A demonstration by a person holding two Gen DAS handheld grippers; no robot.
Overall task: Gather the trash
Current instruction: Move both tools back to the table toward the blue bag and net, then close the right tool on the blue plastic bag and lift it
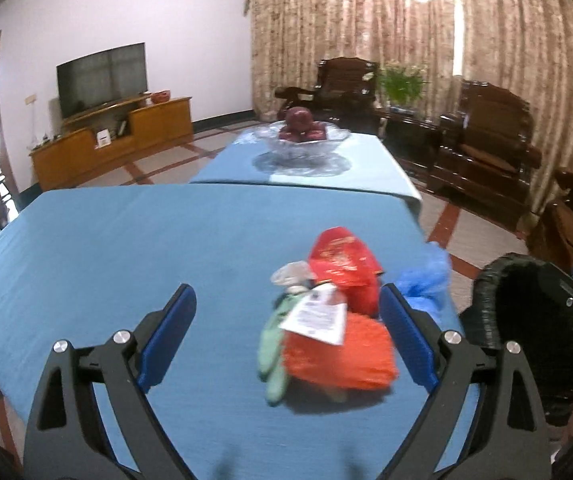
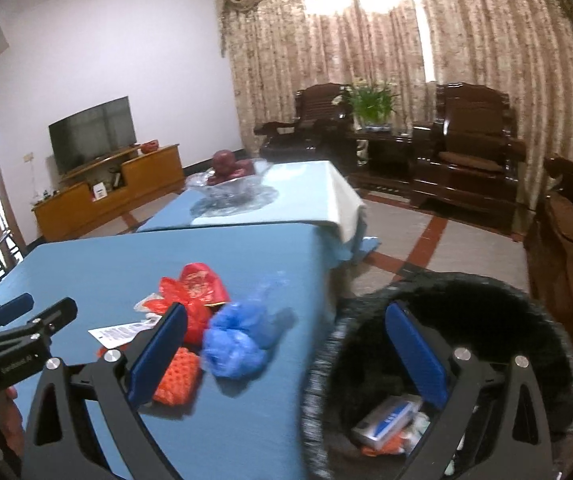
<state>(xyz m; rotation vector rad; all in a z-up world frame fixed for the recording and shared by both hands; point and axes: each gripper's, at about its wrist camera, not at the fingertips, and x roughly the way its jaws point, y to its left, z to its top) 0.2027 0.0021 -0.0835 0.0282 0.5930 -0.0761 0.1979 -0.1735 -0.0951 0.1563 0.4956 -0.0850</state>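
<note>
Trash sits heaped on the blue tablecloth [image 1: 106, 248], a smooth matte fabric over the near table. The left gripper [image 1: 288, 330] has its jaws spread wide with nothing pressed between the blue pads, and the heap lies in the gap, nearer the right-hand pad: a glossy red foil bag [image 1: 344, 264] at the far end, an orange netted sleeve [image 1: 340, 354] with a bumpy mesh surface nearest the camera, a white printed paper slip [image 1: 316, 318] lying on top, a pale green soft piece [image 1: 272, 354] along the left side, and a crumpled clear wrapper [image 1: 290, 274]. Just outside the right-hand pad, at the table's edge, lies a crinkled blue plastic bag [image 1: 426, 276]. To the left of the jaws the cloth is bare and flat out to its far edge. The right gripper [image 2: 286, 350] also stands with its jaws wide and empty; its left finger hangs over the table corner beside the orange sleeve, and its right finger hangs over the mouth of the black trash bin [image 2: 486, 292], a round basket with a rough woven rim standing on the floor hard against the table's side. Inside the bin lie a white and blue carton [image 2: 386, 418] and small scraps. Beyond the near table a second one carries a cut-glass fruit bowl [image 1: 302, 142] with dark red fruit.
</note>
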